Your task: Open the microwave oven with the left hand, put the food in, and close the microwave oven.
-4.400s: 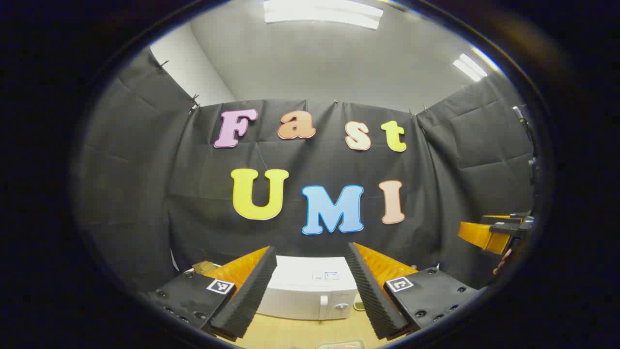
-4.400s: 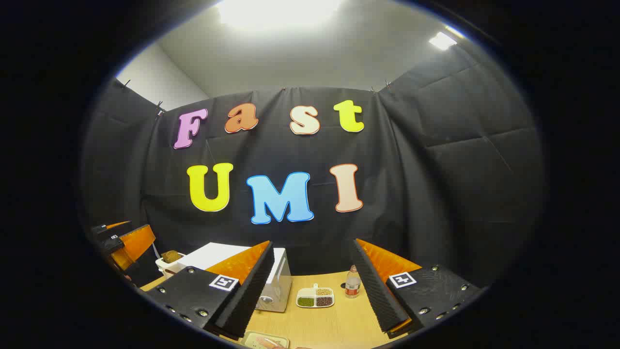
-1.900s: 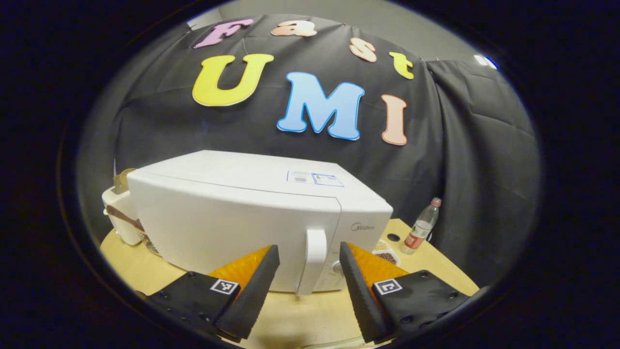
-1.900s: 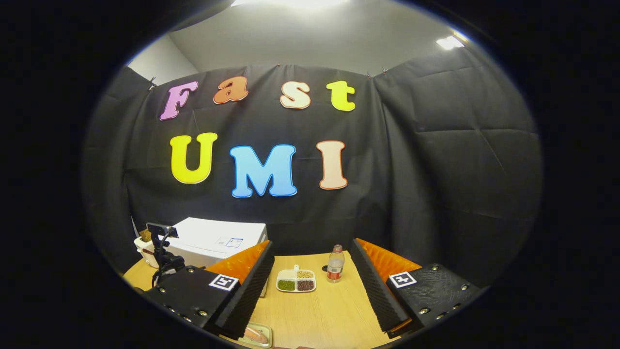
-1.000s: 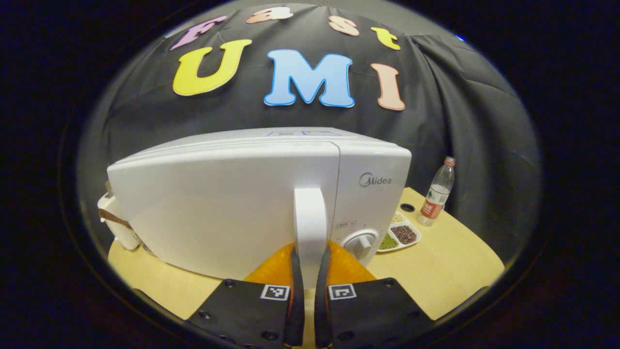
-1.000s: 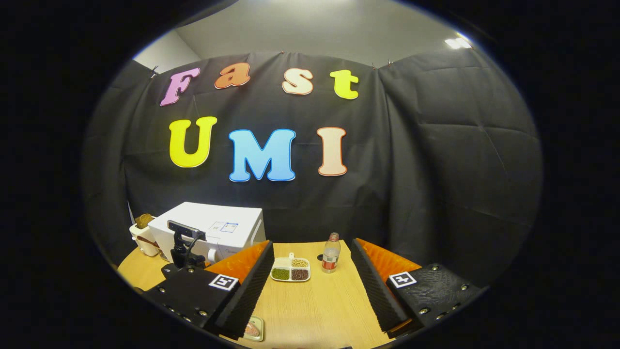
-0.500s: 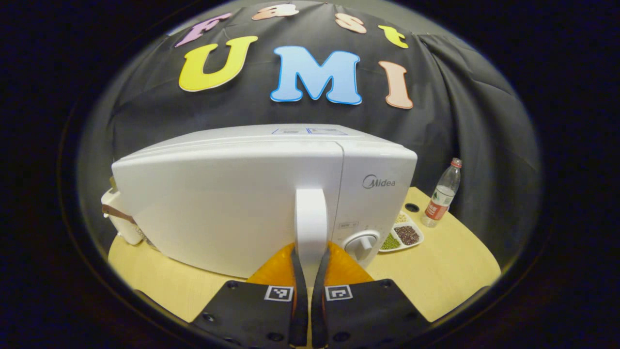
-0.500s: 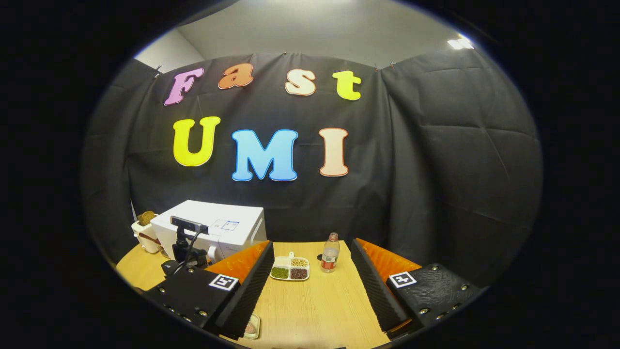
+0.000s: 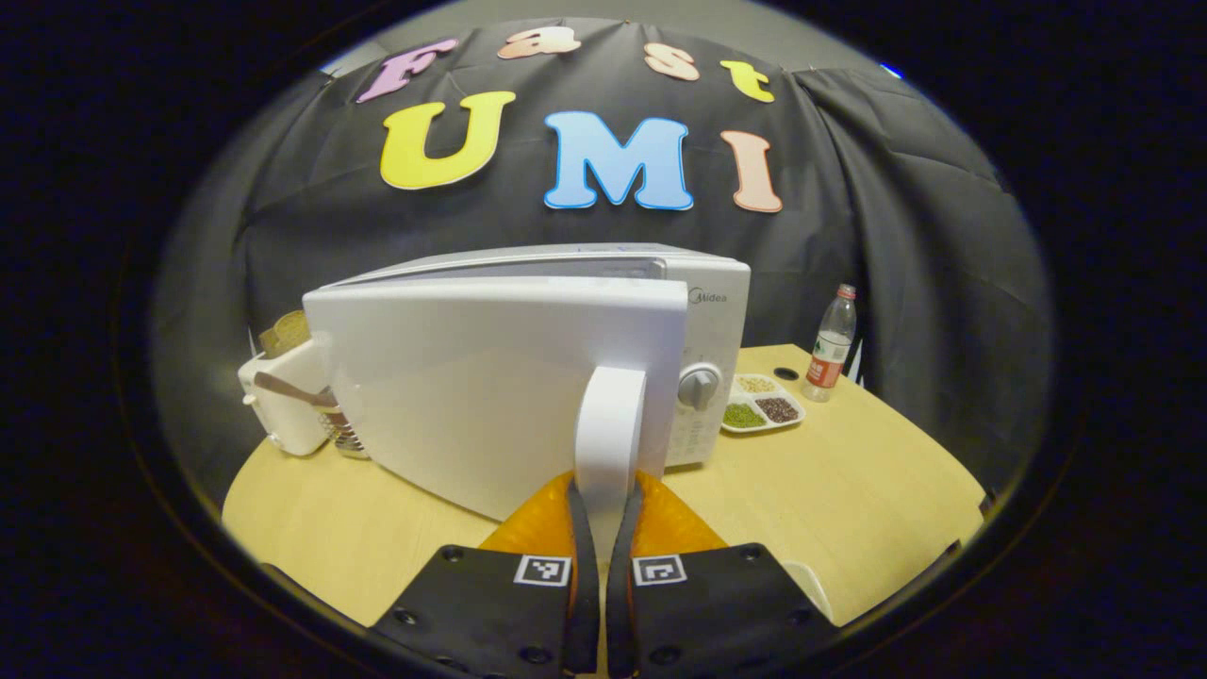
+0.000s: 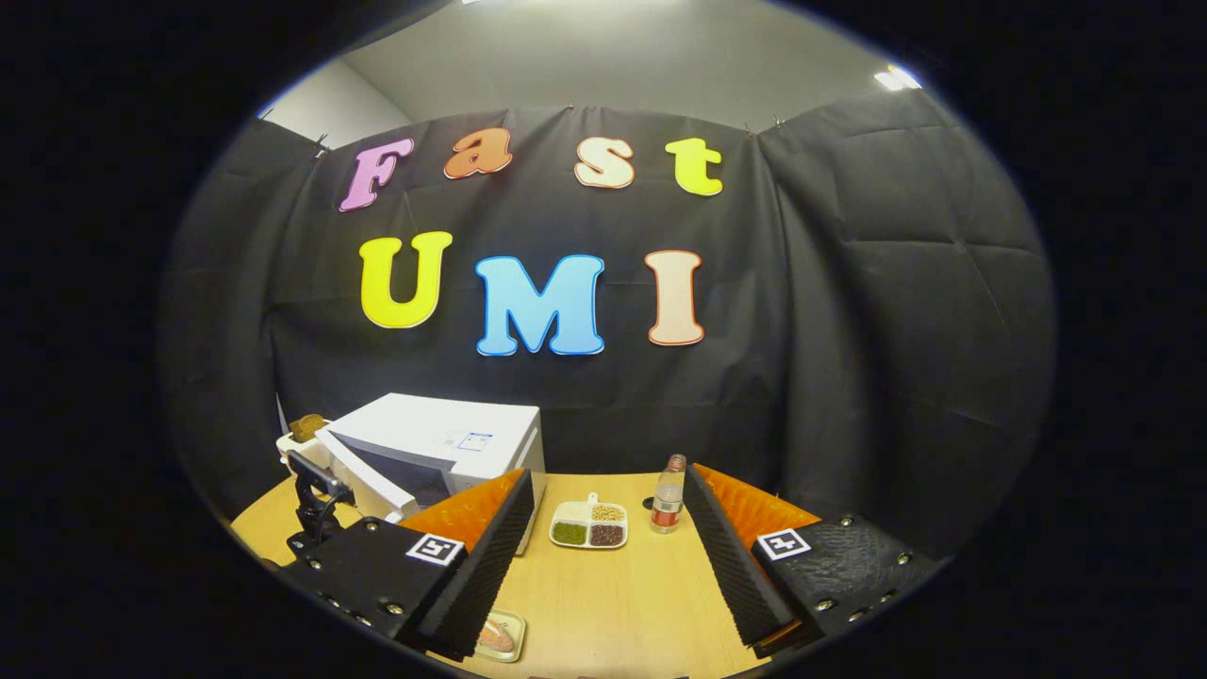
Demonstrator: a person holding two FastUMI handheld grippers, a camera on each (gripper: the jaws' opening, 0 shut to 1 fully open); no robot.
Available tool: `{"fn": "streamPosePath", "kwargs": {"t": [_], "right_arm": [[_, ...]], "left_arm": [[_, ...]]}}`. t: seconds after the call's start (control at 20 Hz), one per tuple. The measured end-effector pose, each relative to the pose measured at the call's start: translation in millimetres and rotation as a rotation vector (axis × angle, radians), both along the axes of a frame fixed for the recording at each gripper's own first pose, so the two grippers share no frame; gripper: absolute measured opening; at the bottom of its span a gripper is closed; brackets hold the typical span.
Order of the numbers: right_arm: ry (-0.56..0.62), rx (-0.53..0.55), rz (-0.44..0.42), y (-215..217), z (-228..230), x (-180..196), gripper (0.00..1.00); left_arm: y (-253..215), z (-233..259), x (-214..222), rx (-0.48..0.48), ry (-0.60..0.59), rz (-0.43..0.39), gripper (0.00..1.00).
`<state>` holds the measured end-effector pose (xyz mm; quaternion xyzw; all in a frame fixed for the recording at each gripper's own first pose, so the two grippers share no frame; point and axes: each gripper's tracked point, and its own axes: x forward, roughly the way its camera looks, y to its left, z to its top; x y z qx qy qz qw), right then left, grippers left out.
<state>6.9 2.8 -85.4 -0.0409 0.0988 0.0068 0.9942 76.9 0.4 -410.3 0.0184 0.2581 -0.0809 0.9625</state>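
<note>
1. Grip first: my left gripper (image 9: 604, 514) sits at the bottom centre of the left gripper view, both fingers clamped on the white upright door handle (image 9: 609, 429) of the white boxy microwave oven (image 9: 702, 321); its flat white door (image 9: 490, 377) stands swung partly out from the body.
2. My right gripper (image 10: 603, 556) hangs at the bottom of the right gripper view, fingers spread wide apart with nothing between them.
3. The food, an orange-pink piece on a small pale tray (image 10: 497, 637), lies at the lower left of that view on the light wooden table (image 10: 613, 604), just beside my right gripper's left finger.
4. Risk, as I judge it: the handle looks smooth, so a pull off the hinge's arc could slip my fingers off it or drag the oven across the table.
5. Count: one oven, one food tray, one divided white dish of beans (image 10: 588, 525), one clear plastic bottle (image 10: 668, 506), one white toaster (image 9: 283, 405).
</note>
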Motion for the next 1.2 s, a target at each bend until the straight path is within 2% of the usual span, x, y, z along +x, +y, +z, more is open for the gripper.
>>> {"fn": "streamPosePath", "kwargs": {"t": [0.05, 0.2, 0.35, 0.4, 0.45, 0.5, 0.6, 0.7, 0.75, 0.8, 0.85, 0.9, 1.0, 1.05, 1.2], "right_arm": [[0.003, 0.004, 0.021, 8.6, -2.0, 0.8, 0.97], [0.014, 0.002, 0.074, 31.1, -9.4, -0.3, 0.97], [0.020, 0.005, 0.121, 53.6, -16.5, -0.4, 0.97], [0.026, 0.005, 0.136, 60.2, -21.5, 0.0, 0.97], [0.035, 0.005, 0.151, 67.4, -26.2, 0.5, 0.97], [0.046, 0.004, 0.165, 74.0, -31.5, 0.2, 0.97], [0.063, -0.003, 0.190, 86.1, -39.2, -0.1, 0.97], [0.071, -0.010, 0.209, 96.8, -43.0, -0.8, 0.97], [0.072, -0.013, 0.220, 102.0, -43.5, -2.1, 0.97], [0.073, -0.015, 0.229, 106.2, -44.2, -2.7, 0.97], [0.074, -0.019, 0.238, 110.1, -44.9, -3.4, 0.97], [0.075, -0.023, 0.246, 114.4, -46.2, -4.4, 0.97], [0.079, -0.027, 0.257, 120.5, -48.4, -4.8, 0.97], [0.082, -0.024, 0.262, 123.6, -49.5, -6.2, 0.97], [0.091, -0.021, 0.277, 134.2, -53.6, -5.9, 0.97]], "left_arm": [[7.1, 0.7, -11.2, 0.010, -0.001, -0.013, 0.11], [28.2, 5.0, -46.3, 0.014, 0.008, -0.029, 0.27], [67.6, 12.5, -75.0, 0.037, 0.012, 0.039, 0.33], [82.0, 7.7, -78.2, 0.042, 0.018, 0.072, 0.51], [95.4, 5.8, -85.6, 0.025, 0.033, 0.101, 0.65], [105.6, 3.2, -92.3, -0.006, 0.045, 0.128, 0.86], [120.5, 4.8, -105.1, -0.021, 0.053, 0.153, 0.91], [133.1, 5.4, -114.2, 0.011, 0.048, 0.161, 0.91], [140.6, 5.9, -117.6, 0.021, 0.049, 0.167, 0.88], [146.3, 5.7, -122.8, 0.024, 0.054, 0.173, 0.91], [152.7, 6.9, -127.4, 0.022, 0.055, 0.178, 0.88], [158.7, 9.4, -131.9, 0.022, 0.054, 0.182, 0.94], [172.8, 12.7, -142.8, 0.036, 0.054, 0.190, 0.88], [181.4, 13.4, -147.1, 0.046, 0.055, 0.200, 0.91], [212.7, 14.9, -162.8, 0.061, 0.062, 0.243, 0.91]]}}
